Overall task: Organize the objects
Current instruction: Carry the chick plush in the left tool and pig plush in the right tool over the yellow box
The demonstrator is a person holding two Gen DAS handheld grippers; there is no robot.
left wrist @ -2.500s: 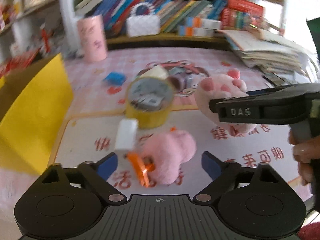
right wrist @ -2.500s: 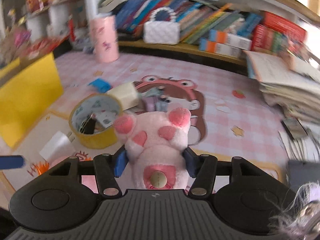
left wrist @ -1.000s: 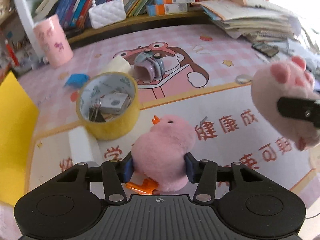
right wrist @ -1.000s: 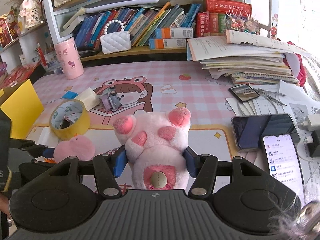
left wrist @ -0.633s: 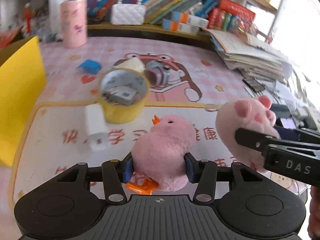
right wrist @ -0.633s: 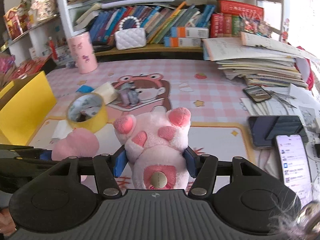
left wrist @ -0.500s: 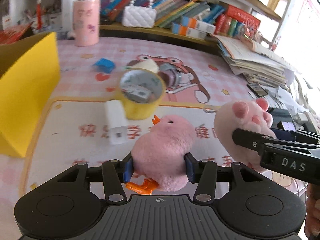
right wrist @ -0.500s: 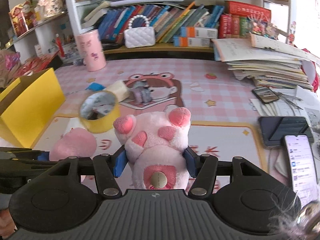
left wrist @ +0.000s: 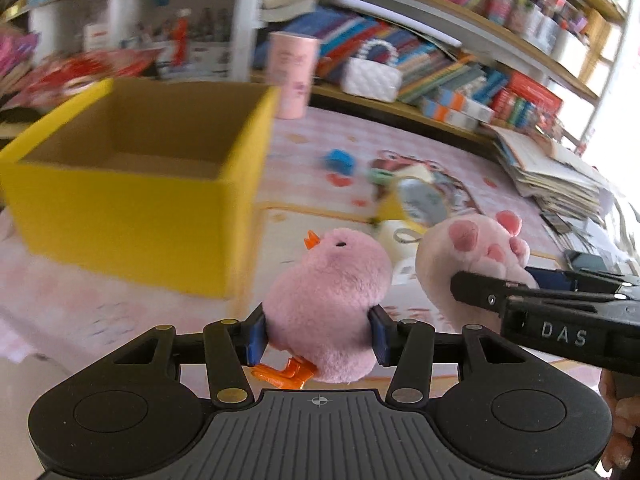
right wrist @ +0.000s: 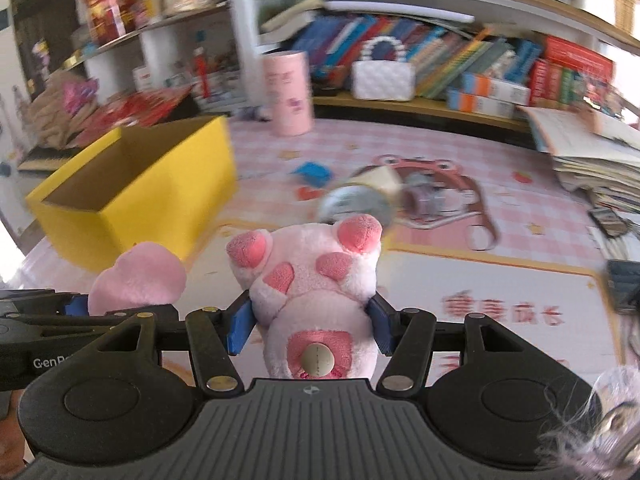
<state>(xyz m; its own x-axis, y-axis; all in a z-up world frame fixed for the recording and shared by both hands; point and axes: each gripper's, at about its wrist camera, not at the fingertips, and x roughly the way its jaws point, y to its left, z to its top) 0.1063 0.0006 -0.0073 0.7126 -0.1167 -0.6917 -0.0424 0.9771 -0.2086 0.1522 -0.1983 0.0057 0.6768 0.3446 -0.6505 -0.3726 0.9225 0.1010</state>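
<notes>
My left gripper [left wrist: 318, 338] is shut on a pink plush chick [left wrist: 326, 304] with an orange beak and feet, held above the desk. My right gripper [right wrist: 308, 330] is shut on a pale pink plush paw [right wrist: 314, 280] with darker pink pads. Each gripper shows in the other's view: the plush paw [left wrist: 476, 256] at the right of the left wrist view, the plush chick [right wrist: 138, 278] at the left of the right wrist view. An open yellow cardboard box [left wrist: 132, 184] stands ahead and to the left, its inside bare; the same yellow box [right wrist: 136, 192] appears at the left of the right wrist view.
On the pink desk mat lie a yellow tape roll [left wrist: 412, 204], a white block [left wrist: 394, 236], a blue eraser [right wrist: 312, 172] and a small grey toy [right wrist: 424, 196]. A pink cup [right wrist: 288, 92] and bookshelves stand behind. Stacked papers [right wrist: 596, 160] and phones lie at the right.
Both grippers have swung left with their plush toys, and the yellow box has come into full view ahead. The tape roll has slid to the right in both views.
</notes>
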